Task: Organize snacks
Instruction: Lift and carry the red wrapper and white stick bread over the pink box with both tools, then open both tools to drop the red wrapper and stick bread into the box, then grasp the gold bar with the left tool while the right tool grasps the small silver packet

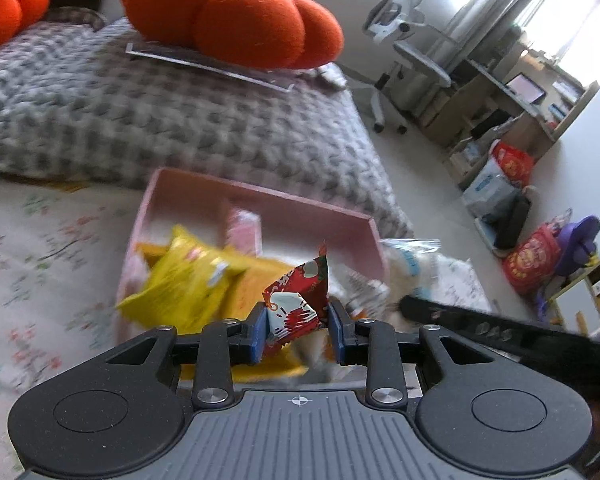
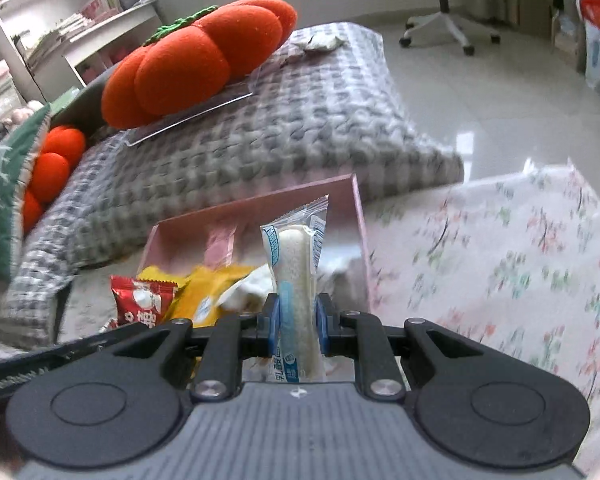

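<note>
The left gripper (image 1: 298,330) is clamped on a red snack packet (image 1: 296,304), carried upright above the pink box (image 1: 260,200) so that it can be set down among the yellow packets (image 1: 188,280) already lying in the box's near compartment. The right gripper (image 2: 298,330) pinches a clear-wrapped white bread stick (image 2: 296,272) at its lower half, holding it vertical over the same box. The box rests on a floral cloth (image 2: 500,260) just beside a grey blanket (image 1: 180,120).
</note>
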{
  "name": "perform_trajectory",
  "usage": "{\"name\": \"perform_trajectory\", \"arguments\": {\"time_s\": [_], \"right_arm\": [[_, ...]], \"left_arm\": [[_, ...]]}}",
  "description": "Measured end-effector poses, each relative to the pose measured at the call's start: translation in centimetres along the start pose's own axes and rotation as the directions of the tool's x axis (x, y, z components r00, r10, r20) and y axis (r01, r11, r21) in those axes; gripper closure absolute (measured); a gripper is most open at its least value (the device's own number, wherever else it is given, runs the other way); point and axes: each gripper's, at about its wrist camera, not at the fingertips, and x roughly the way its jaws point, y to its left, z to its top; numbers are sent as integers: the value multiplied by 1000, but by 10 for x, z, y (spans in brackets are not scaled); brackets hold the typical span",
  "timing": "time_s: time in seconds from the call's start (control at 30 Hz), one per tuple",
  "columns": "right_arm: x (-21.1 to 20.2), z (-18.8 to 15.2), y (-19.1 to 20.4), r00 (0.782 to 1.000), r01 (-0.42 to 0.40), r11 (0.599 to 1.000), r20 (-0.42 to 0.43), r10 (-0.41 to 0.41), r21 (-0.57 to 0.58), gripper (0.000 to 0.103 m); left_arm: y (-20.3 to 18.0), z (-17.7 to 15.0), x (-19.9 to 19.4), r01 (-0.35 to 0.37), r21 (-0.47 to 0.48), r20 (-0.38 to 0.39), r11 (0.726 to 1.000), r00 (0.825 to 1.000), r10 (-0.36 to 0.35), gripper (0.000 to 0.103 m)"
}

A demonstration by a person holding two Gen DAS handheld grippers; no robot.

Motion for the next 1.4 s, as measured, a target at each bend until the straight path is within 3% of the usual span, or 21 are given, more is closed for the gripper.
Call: {"name": "perform_trajectory", "arguments": {"time_s": [0.2, 0.27, 0.43, 0.57, 0.73, 0.87, 1.0, 1.07, 1.13, 1.4], "right_arm": [[13, 3, 1, 999, 35, 998, 30, -33, -56, 86], [14, 3, 1, 999, 37, 997, 31, -35, -65, 84], [-1, 5, 2, 999, 15, 999, 53, -13, -42, 75], [-16, 7, 1, 999, -14, 1000, 49, 14, 0, 71], [-28, 1, 9, 999, -31, 999, -30, 32, 35, 67], [-39, -8, 29, 994, -2, 1000, -109, -1, -30, 53], [-50, -27, 46, 993, -31, 995, -120, 20, -92, 21], [-44, -39, 46, 990, -55, 994, -133, 42, -92, 20], [-29, -49, 45, 979, -34, 993, -202, 11, -112, 25], [-12, -64, 29, 968, -3, 998, -251, -13, -61, 25]], "left_arm": [[-6, 0, 17, 29, -5, 17, 1000, 999, -29, 74], [-6, -1, 15, 13, -3, 32, 1000, 999, -13, 69], [-1, 3, -12, 11, -19, 79, 1000, 997, -9, 56], [8, 1, -35, -3, -70, 85, 998, 996, 9, 56], [16, -6, -67, -50, -130, 82, 990, 995, 61, 56], [16, -20, -73, -159, -154, -4, 975, 987, 160, 43], [28, -41, -60, -229, -186, -116, 955, 971, 210, 42], [38, -49, -56, -247, -208, -147, 946, 965, 219, 41], [49, -56, -52, -275, -225, -171, 935, 956, 241, 39], [56, -72, -42, -307, -229, -220, 924, 941, 258, 35]]}}
